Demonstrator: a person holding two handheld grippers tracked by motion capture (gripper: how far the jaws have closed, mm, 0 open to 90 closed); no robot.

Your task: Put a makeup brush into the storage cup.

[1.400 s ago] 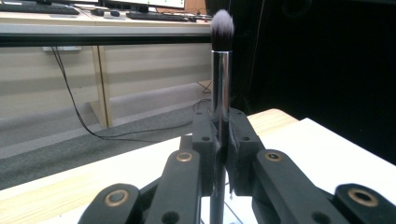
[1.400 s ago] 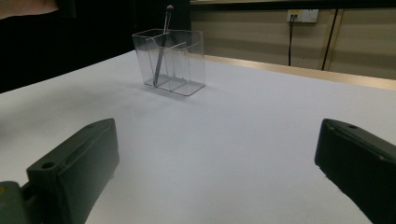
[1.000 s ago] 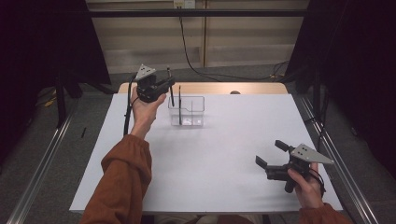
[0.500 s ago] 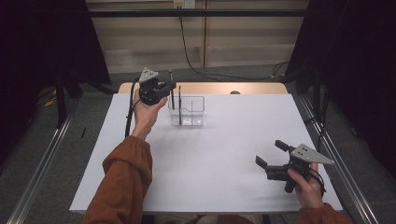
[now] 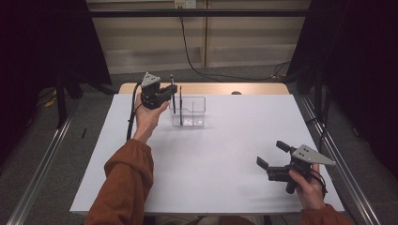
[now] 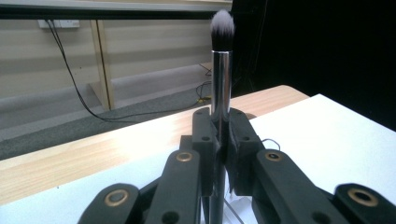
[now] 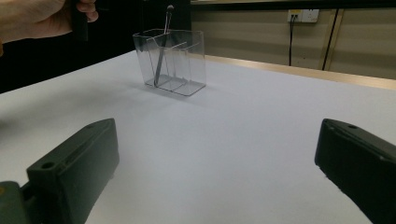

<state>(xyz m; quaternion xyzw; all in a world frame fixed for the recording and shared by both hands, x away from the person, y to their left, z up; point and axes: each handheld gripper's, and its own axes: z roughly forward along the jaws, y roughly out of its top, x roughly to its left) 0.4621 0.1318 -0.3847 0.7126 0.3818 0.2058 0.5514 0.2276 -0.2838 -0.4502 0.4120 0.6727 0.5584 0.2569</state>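
Shifted right and swung upright since earlier: left gripper [image 5: 165, 91], clamped on makeup brush [image 6: 221, 70], beside clear organizer [image 5: 188, 111]. One brush [image 7: 162, 46] already inside; held one probably goes next. Right gripper [image 5: 272, 157] wide open, empty, well apart.

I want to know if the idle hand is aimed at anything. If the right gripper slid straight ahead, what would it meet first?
Probably the clear organizer, far ahead of the open right gripper; only bare white table lies between.
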